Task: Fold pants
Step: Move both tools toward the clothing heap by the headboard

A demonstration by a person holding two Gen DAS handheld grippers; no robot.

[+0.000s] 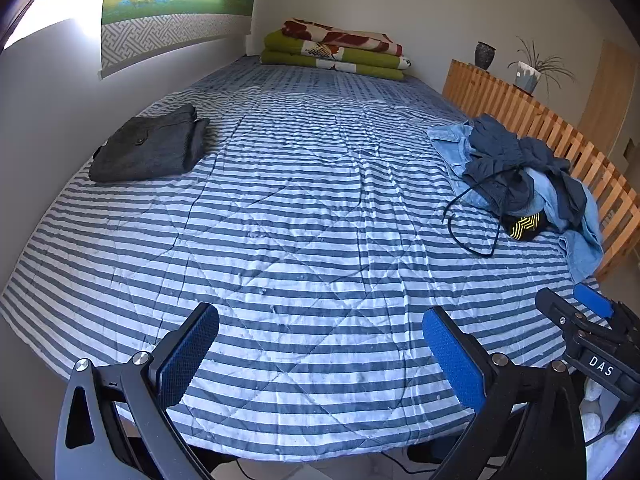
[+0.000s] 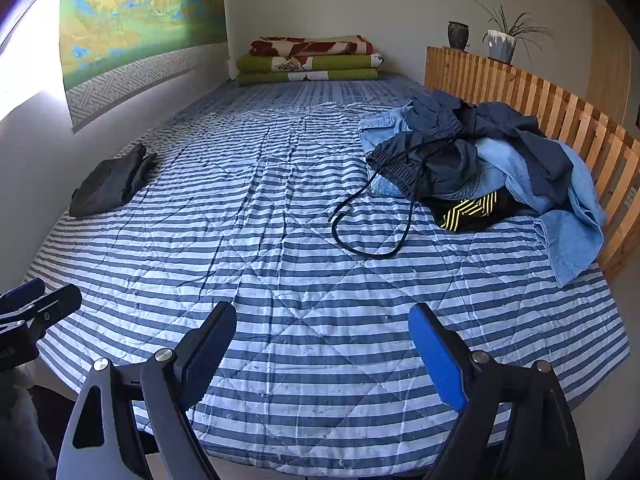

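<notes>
A heap of unfolded pants (image 1: pixel 516 176) (image 2: pixel 480 160) lies at the bed's right side: dark navy ones with a long drawstring, light blue denim, and a black pair with yellow stripes (image 2: pixel 472 210). One dark grey pair (image 1: pixel 150 146) (image 2: pixel 110 182) lies folded at the left side by the wall. My left gripper (image 1: pixel 320 354) hovers open over the bed's near edge with nothing between its fingers. My right gripper (image 2: pixel 322 354) is open and empty too, to the right of the left one; its fingers (image 1: pixel 592 300) show at the right edge of the left wrist view.
The bed carries a blue-and-white striped quilt (image 1: pixel 304 216) (image 2: pixel 280 240). Folded blankets (image 1: pixel 336 50) are stacked at its far end. A wooden slat rail (image 2: pixel 560 112) borders the right side, with a vase and a potted plant (image 2: pixel 504 40) on top. A wall runs along the left.
</notes>
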